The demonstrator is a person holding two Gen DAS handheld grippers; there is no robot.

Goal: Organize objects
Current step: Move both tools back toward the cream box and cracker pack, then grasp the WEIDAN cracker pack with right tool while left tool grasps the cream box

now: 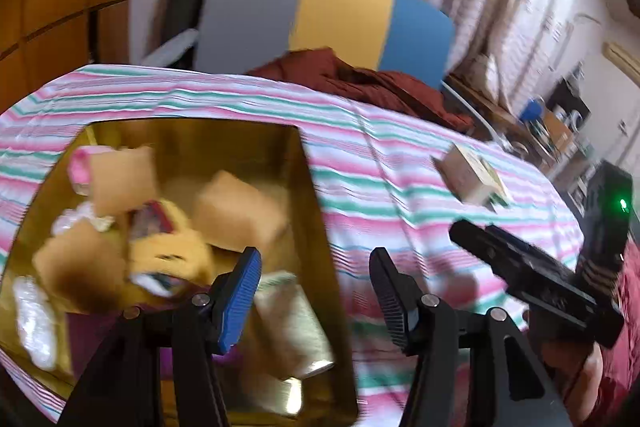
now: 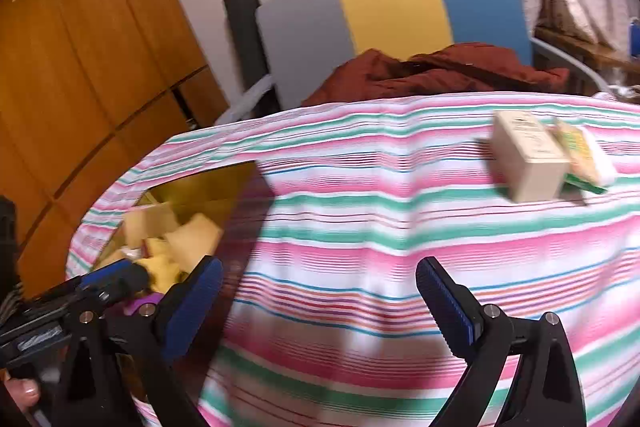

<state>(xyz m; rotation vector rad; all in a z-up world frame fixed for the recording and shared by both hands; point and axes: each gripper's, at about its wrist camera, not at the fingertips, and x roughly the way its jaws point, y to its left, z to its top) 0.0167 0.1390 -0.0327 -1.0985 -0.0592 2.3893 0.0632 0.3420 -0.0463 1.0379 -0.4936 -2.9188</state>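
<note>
Both grippers, left (image 1: 316,291) and right (image 2: 320,301), hover with jaws released and empty, since the tin (image 1: 316,195) already holds sorted items while the box (image 2: 528,159) awaits pickup on the tabletop (image 2: 360,227).

Gold tin (image 1: 320,211) crammed with tan blocks, beige box (image 2: 526,157) lying apart, seemingly cardboard

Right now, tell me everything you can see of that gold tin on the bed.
The gold tin is a rectangular, shiny metal-looking box, lid off, sitting upright on the striped sheet. Its walls reflect the contents: several tan blocks, a yellow packet, pink and white bits, blurred. Neither gripper touches it.
</note>
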